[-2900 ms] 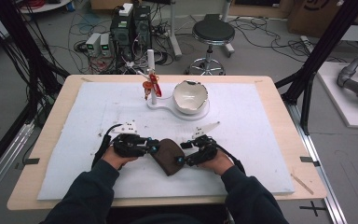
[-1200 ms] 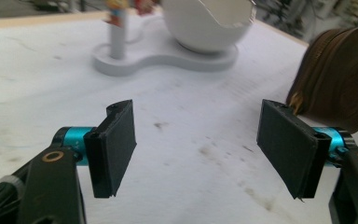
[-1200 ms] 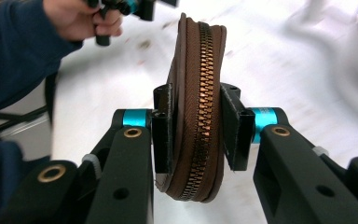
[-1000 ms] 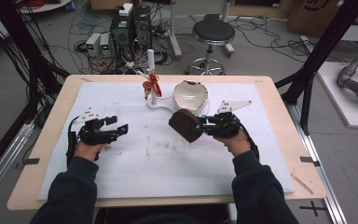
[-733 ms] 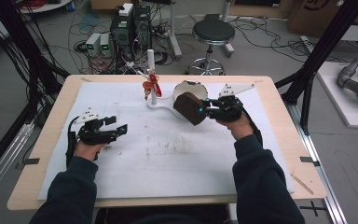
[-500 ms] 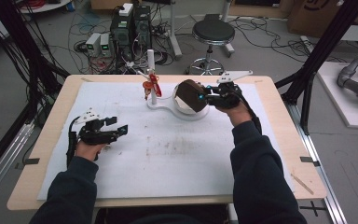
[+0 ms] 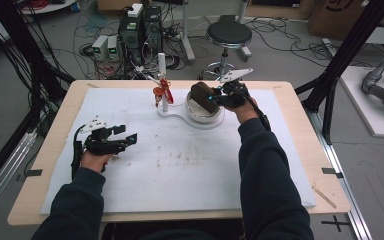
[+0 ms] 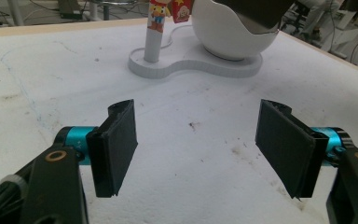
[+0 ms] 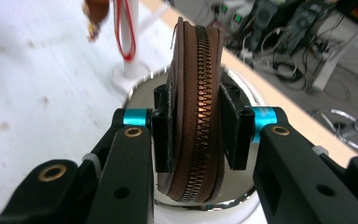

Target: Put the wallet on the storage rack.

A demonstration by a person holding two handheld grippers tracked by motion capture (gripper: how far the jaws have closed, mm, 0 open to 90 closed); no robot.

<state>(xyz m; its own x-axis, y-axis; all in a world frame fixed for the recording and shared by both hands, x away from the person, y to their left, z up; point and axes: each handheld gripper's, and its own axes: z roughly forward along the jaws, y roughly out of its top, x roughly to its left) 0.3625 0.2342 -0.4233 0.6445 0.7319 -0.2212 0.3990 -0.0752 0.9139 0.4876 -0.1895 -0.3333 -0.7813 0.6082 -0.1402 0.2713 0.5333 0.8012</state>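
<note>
In the right gripper view, the brown zip pouch hides most of the white bowl behind it; only slivers of rim show at each side, so its inside cannot be seen. At the upper left of that frame the small hanging figure is blurred and cut by the top edge.

In the left gripper view, the top edge cuts off the bowl, the pouch and the post's figures.

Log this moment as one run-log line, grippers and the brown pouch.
right gripper: shut on brown zip pouch, over white bowl | left gripper: open, holding nothing, above white mat | pouch not yet in bowl
</note>
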